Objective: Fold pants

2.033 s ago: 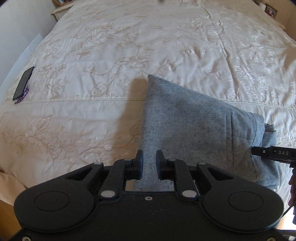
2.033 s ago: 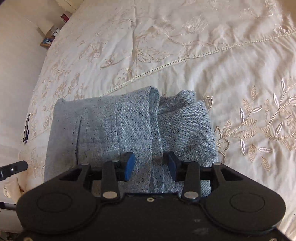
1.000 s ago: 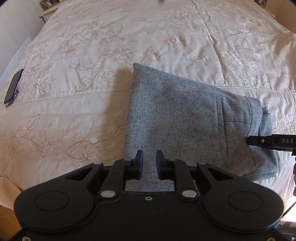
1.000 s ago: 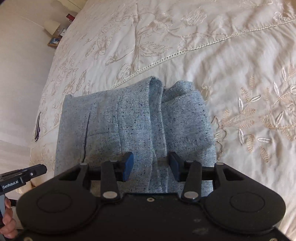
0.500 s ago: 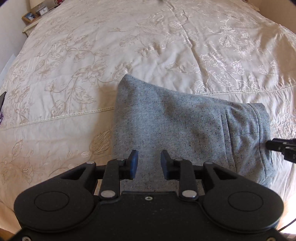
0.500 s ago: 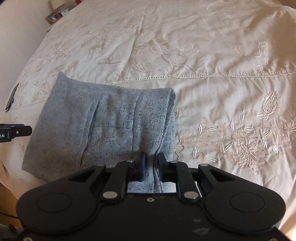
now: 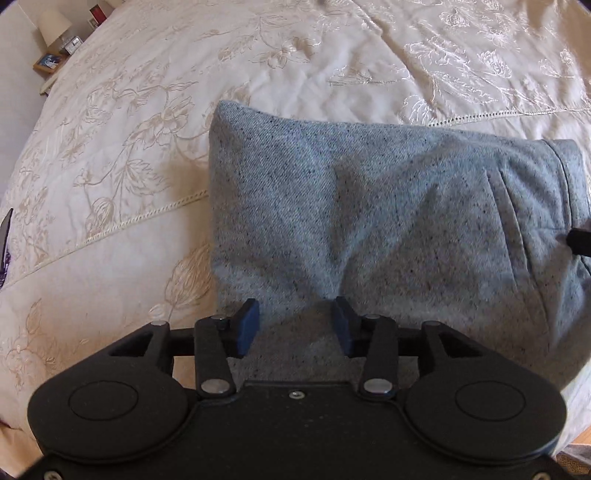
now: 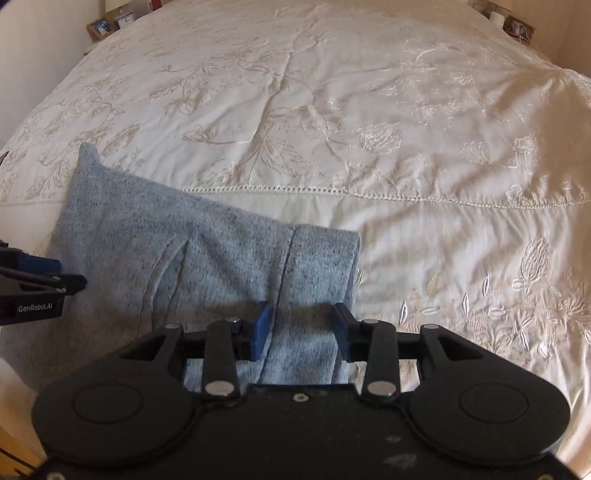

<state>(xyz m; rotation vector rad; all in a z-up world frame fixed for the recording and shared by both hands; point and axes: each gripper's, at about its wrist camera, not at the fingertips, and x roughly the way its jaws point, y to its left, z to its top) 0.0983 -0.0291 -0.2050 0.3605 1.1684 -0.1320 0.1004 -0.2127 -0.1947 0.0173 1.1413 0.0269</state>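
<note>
— Pants [image 7: 388,229], folded into a grey speckled bundle, lie at the near edge of the bed [image 7: 155,122] on its cream embroidered cover. What do we get from each camera?

— From the left wrist we see the bundle's plain folded end and a phone [image 7: 5,240] at the bed's left edge. From the right wrist we see the waistband end with its seam, plus a bedside shelf [image 8: 515,24] at the far right corner.

— What has changed?

— Half a second ago the right gripper [image 8: 301,330] was pinched nearly closed over the seam; now its jaws are opening, cloth between the blue pads but not pressed. The left gripper [image 7: 295,326] has widened too and sits lower, closer to the fabric, its jaws opening over the bundle's near edge.

— And the pose?

— We see both tools pointing steeply down, the left gripper's tip showing at the right view's left edge.
</note>
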